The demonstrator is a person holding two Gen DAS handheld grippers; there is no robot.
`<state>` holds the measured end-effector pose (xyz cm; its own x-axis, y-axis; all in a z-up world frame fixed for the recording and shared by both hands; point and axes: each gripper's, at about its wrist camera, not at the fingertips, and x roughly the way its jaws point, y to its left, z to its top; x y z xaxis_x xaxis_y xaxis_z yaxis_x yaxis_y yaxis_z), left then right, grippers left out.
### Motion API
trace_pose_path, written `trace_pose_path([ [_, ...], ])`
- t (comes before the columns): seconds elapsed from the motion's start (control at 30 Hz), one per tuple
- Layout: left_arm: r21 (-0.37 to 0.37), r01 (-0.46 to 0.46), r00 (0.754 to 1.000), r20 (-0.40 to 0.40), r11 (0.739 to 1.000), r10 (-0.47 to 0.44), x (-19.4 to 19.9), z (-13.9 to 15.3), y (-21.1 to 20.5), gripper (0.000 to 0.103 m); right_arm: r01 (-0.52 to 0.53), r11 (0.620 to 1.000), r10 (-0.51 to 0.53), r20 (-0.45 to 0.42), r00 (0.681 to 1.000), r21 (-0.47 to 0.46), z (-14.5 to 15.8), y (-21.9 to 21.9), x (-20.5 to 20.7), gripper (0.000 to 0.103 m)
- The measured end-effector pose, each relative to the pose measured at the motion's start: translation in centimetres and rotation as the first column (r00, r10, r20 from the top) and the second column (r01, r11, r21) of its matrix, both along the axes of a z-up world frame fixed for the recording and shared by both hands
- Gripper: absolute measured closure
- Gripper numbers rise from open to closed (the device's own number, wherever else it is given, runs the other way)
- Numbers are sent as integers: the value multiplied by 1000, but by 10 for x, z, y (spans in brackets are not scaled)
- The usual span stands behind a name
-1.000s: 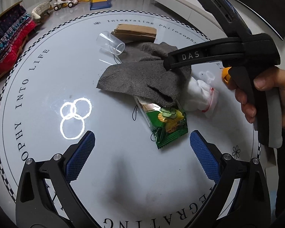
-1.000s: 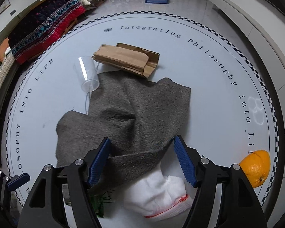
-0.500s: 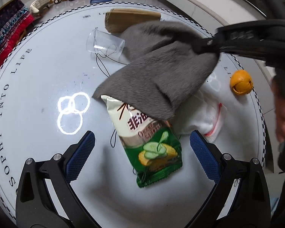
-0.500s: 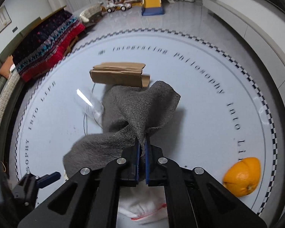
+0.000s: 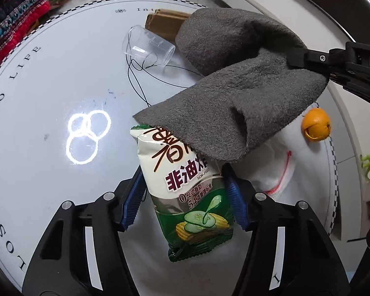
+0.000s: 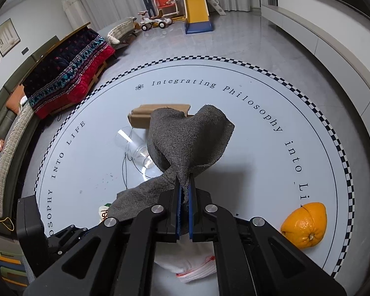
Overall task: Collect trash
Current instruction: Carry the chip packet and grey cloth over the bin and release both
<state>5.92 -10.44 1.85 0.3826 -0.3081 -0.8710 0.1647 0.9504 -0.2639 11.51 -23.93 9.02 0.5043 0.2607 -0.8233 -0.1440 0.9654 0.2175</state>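
Note:
A green and white snack packet (image 5: 190, 197) lies on the round white table (image 5: 49, 98). My left gripper (image 5: 183, 172) straddles it, jaws closing, and both blue pads touch the packet's side edges. My right gripper (image 6: 183, 190) is shut on a fold of the grey cloth (image 6: 185, 143) and holds it off the table. In the left wrist view the grey cloth (image 5: 234, 98) hangs from the right gripper (image 5: 305, 58) and covers the packet's far end. A clear plastic cup (image 5: 148, 46) lies on its side beyond, with a flattened brown paper bag (image 5: 162, 22) behind it.
A white cloth with red trim (image 5: 271, 170) lies right of the packet, under the grey cloth. An orange (image 5: 315, 127) sits near the table's right rim. Thin black thread (image 5: 135, 79) loops by the cup. A sofa with a red blanket (image 6: 69, 74) and toys stand beyond the table.
My right gripper shut on the grey cloth and lifted it, uncovering the snack packet. My left gripper came down over the packet and its jaws narrowed onto it.

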Motion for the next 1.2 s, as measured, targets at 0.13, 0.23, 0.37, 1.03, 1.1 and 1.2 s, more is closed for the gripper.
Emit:
trace_pose_path([
  [0.13,4,22,999,33,1000,-22,-10,12,9,45,2,1000,-1,23,1000,-10,17,5,-11,98],
  [0.23,15,29,997,70,999,-30,-21,27,16,45,3,1000,-2,45,999,-19,33,9,-20,98],
  [0.37,8,15,995,99,1000,-16,-41,42,32,45,5,1000,-3,73,997,-29,53,19,-36,98],
  [1.03,-47,-148,968,200,988,154,-123,87,148,46,-121,990,130,140,981,-75,93,123,-106,98],
  [1.1,-49,-166,962,211,985,172,-132,92,160,46,-144,987,154,150,977,-75,97,136,-113,98],
  [1.2,-54,-194,953,227,980,201,-145,97,174,46,-182,981,192,165,968,-72,104,156,-125,98],
])
